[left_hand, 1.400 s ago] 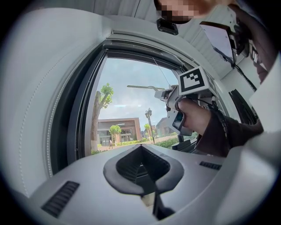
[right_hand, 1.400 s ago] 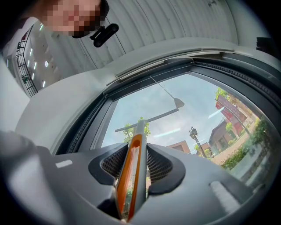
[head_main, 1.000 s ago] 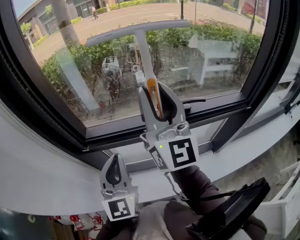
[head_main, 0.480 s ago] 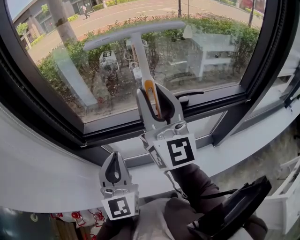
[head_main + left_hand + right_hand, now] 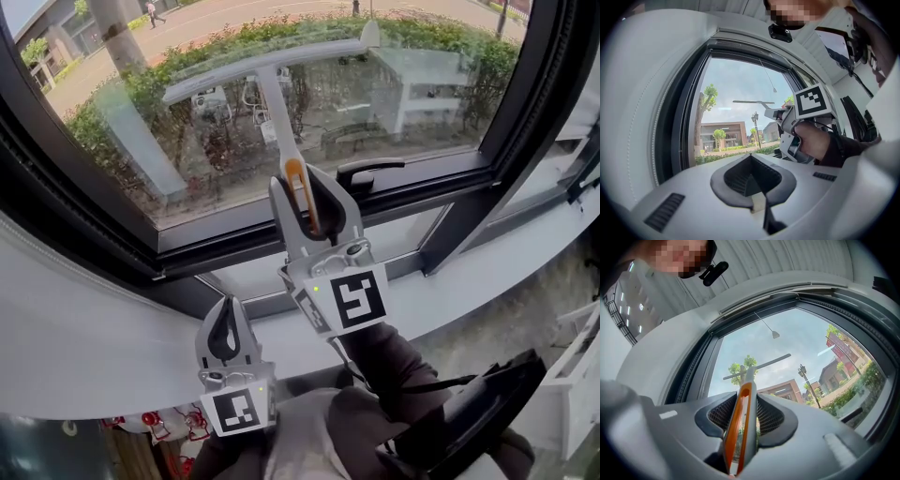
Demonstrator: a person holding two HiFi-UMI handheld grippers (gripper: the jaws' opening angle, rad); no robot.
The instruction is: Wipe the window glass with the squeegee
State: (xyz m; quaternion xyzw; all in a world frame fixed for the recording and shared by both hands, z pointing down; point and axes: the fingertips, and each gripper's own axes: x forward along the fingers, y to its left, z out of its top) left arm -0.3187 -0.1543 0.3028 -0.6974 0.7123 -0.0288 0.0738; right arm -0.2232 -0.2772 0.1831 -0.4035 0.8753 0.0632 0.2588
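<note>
A grey squeegee with an orange stripe on its handle (image 5: 294,183) (image 5: 742,420) is clamped in my right gripper (image 5: 305,183) (image 5: 745,399), which is shut on the handle. Its long T-shaped blade (image 5: 272,58) (image 5: 757,366) lies across the window glass (image 5: 431,84), with the right end a little higher. My left gripper (image 5: 225,309) (image 5: 751,161) hangs low by the sill, shut and holding nothing. In the left gripper view the right gripper (image 5: 801,124) and the blade (image 5: 752,101) show ahead.
A black window handle (image 5: 366,173) sticks out of the dark lower frame (image 5: 244,248) just right of my right gripper. The white sill (image 5: 84,347) runs below. A dark frame post (image 5: 469,216) stands at the right. A black object (image 5: 469,422) lies at the bottom right.
The squeegee blade has come down the glass toward the lower frame, and its right end has tipped up. The left gripper has stayed by the sill.
</note>
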